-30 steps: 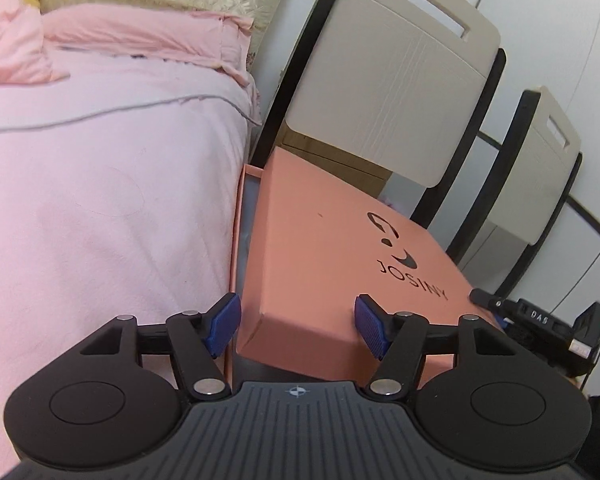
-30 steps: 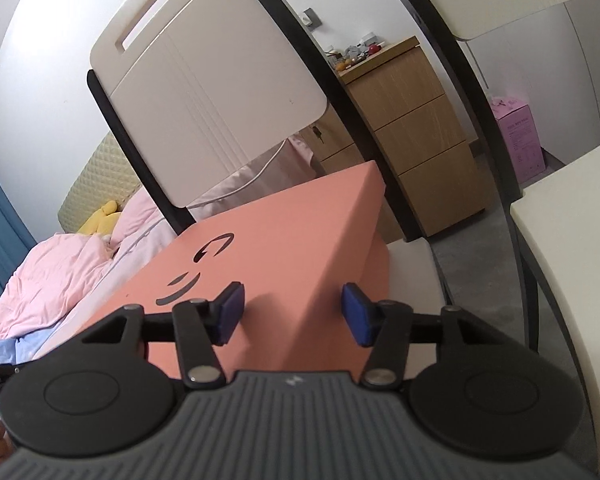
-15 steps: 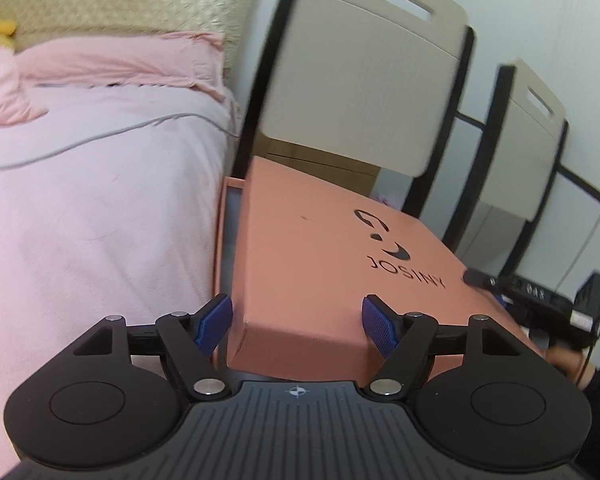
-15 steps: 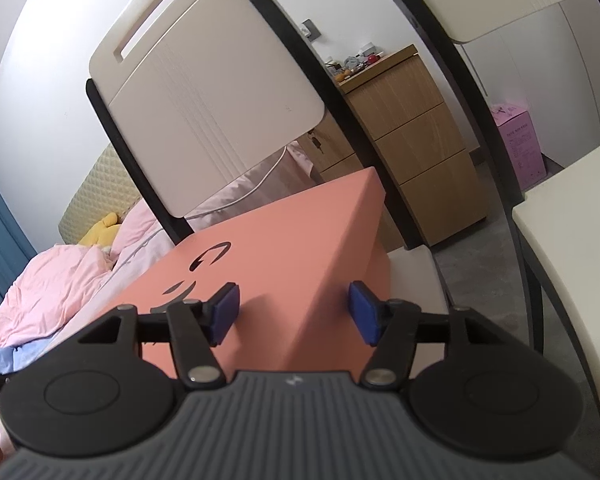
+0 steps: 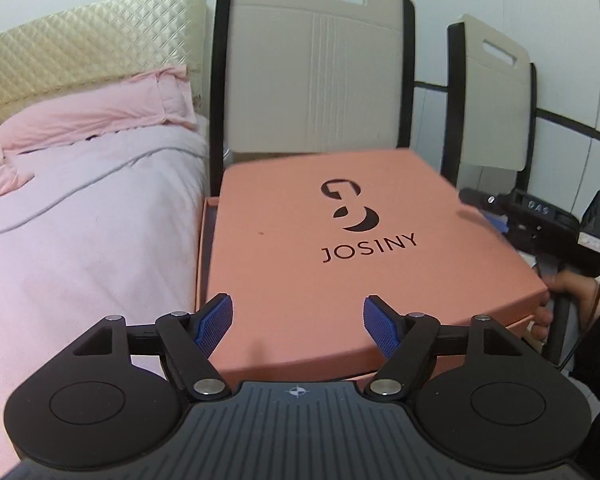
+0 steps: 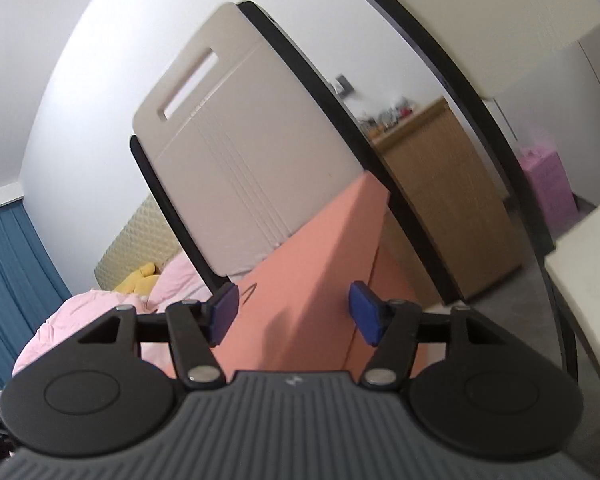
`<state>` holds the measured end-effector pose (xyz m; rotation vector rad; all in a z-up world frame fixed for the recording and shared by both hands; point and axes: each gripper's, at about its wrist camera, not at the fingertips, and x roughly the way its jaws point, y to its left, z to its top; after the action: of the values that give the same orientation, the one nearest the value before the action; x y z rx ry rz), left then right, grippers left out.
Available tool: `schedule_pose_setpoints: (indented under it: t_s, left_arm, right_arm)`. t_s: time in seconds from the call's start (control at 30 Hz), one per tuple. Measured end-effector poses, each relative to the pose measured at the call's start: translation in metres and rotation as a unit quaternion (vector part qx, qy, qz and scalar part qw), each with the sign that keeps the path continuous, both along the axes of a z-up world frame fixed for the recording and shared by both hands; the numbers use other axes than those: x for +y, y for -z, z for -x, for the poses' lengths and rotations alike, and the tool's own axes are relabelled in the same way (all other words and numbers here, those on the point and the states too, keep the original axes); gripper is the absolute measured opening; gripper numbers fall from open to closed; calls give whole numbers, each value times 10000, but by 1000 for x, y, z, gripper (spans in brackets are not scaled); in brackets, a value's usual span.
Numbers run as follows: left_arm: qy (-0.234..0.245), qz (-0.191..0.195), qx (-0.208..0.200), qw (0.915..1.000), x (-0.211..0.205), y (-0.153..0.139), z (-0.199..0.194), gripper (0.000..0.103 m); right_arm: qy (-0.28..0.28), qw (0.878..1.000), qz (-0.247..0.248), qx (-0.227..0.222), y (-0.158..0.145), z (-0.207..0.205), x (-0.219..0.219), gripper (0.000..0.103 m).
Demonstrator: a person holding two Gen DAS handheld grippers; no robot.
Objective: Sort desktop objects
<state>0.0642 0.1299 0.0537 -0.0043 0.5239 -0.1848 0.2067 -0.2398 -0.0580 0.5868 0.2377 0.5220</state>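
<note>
A salmon-pink box (image 5: 308, 248) printed "JOSINY" lies on a chair seat beside the bed, its lid sitting slightly off the base (image 5: 205, 240). My left gripper (image 5: 299, 322) hovers over the lid's near edge, its jaws opening, and the blue pads do not touch the box. In the right wrist view the box's corner (image 6: 320, 280) stands between the blue pads of my right gripper (image 6: 295, 316). Those jaws are opening too and are clear of the cardboard. The right gripper's black body (image 5: 548, 224) and the hand (image 5: 572, 284) holding it show at the box's right side.
Two beige chair backs (image 5: 320, 80) (image 5: 496, 100) rise behind the box. A bed with pink bedding (image 5: 80, 208) fills the left. A wooden drawer chest (image 6: 440, 200), a pink carton (image 6: 548, 184) and a white tabletop edge (image 6: 588, 256) lie to the right.
Both grippers' jaws have spread wider. The left gripper has rolled level, so the box now faces it squarely. The right gripper's view has swung, showing less of the lid top.
</note>
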Motion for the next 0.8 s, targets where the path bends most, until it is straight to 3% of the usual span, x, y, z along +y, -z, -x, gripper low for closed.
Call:
schedule_pose_setpoints:
  t_s: [0.07,0.2,0.3,0.43,0.6,0.8]
  left_arm:
    - [-140,144,90,9998,7,1,-5,77]
    - [-530,692,193,9960,29,-1,-11,77]
    - [-722,965,262,9924,40,0,-14,78]
    - [-697,954,297,9925,40,-1,-15,78]
    - [-718,930,281,9927,39,-2,-12,80]
    - [-833,1038,328,9906,44,-3,-11,80]
  right_arm:
    - [63,9998,181,-16,-2,0,4,65]
    - [153,9993,-158,318,5,-4,-2,66]
    - [244,9991,9,353,1,0,-3,68]
    - [536,9979,211,280,-9,24,-11,72]
    - [875,9936,480,525,-4,87,-21,72]
    - [1017,9830,1303,801,26,163,-1,52]
